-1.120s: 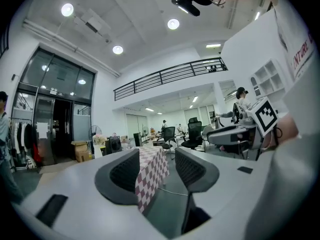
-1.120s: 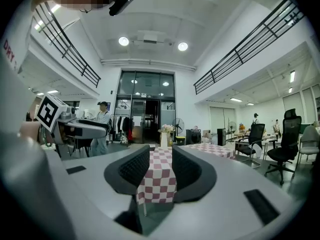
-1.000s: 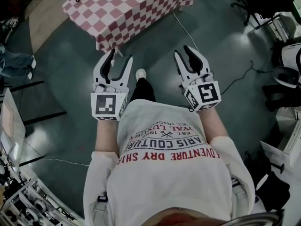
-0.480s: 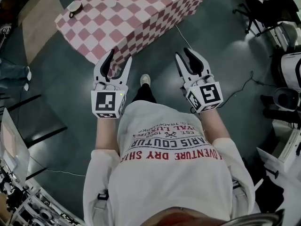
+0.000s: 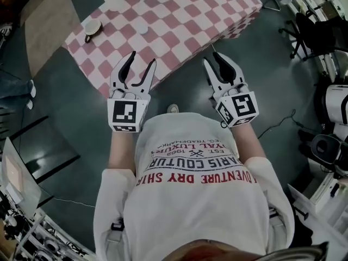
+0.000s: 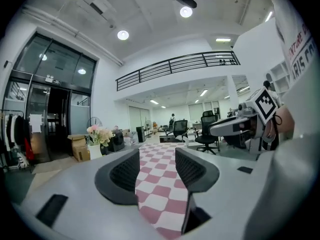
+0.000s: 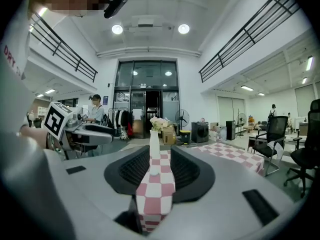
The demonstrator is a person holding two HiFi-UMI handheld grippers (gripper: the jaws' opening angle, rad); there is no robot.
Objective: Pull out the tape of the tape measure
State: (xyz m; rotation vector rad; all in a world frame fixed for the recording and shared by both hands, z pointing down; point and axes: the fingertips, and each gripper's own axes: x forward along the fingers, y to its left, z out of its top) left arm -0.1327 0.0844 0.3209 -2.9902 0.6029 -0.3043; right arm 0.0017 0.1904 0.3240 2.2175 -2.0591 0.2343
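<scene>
Left claw [image 5: 141, 58] and right claw [image 5: 211, 57] gape empty; tape measure [image 5: 92, 25], perhaps, lies small on table [image 5: 179, 20].

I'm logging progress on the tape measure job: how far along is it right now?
Done: nothing visible yet. In hand: nothing. The left gripper and right gripper both have jaws apart and empty, held before the checkered table. Left: everything. A small round item near the table's left corner may be the tape measure, though that is unclear. It must be reached, gripped and its tape pulled out.
</scene>
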